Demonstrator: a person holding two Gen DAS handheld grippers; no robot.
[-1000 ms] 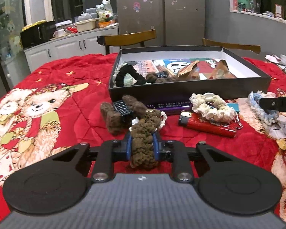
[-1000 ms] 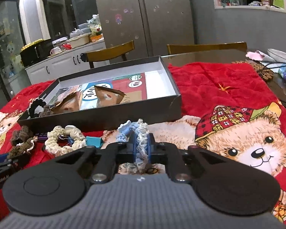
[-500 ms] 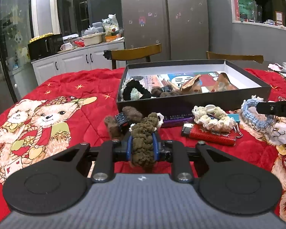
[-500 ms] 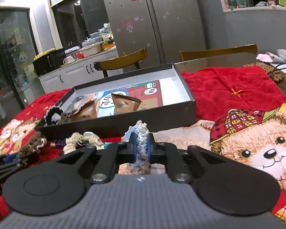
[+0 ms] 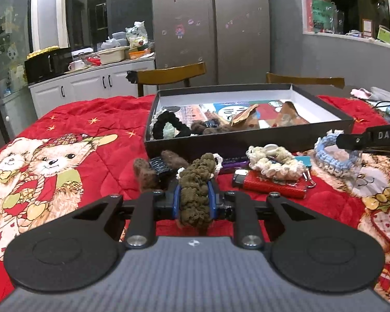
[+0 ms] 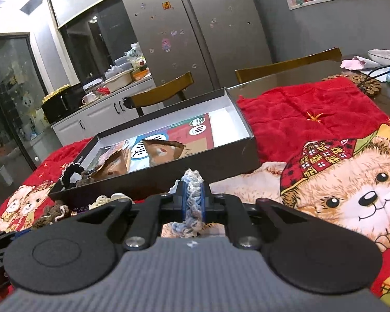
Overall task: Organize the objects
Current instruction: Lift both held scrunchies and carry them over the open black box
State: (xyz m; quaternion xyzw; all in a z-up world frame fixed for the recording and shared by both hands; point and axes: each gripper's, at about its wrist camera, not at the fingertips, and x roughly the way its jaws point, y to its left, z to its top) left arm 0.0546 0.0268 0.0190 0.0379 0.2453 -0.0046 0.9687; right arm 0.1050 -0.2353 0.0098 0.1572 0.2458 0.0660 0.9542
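Note:
My left gripper is shut on a fuzzy brown scrunchie, held a little above the red blanket just in front of the black box. Over at the right, my right gripper is shut on a blue-and-white lace scrunchie; the same scrunchie shows in the left wrist view, lifted off the blanket. The box holds a black scrunchie, a brown hair clip and torn paper packets. A cream scrunchie, a red lighter and a brown fuzzy claw clip lie before the box.
A red blanket with teddy bear prints covers the table. Two wooden chairs stand behind the box, with a steel fridge and a cluttered kitchen counter beyond. A cable, a plate and a woven mat sit at the table's far right.
Both grippers have lifted and tilted upward with their scrunchies; the blue lace scrunchie now hangs off the blanket. The right gripper has also rolled a little.

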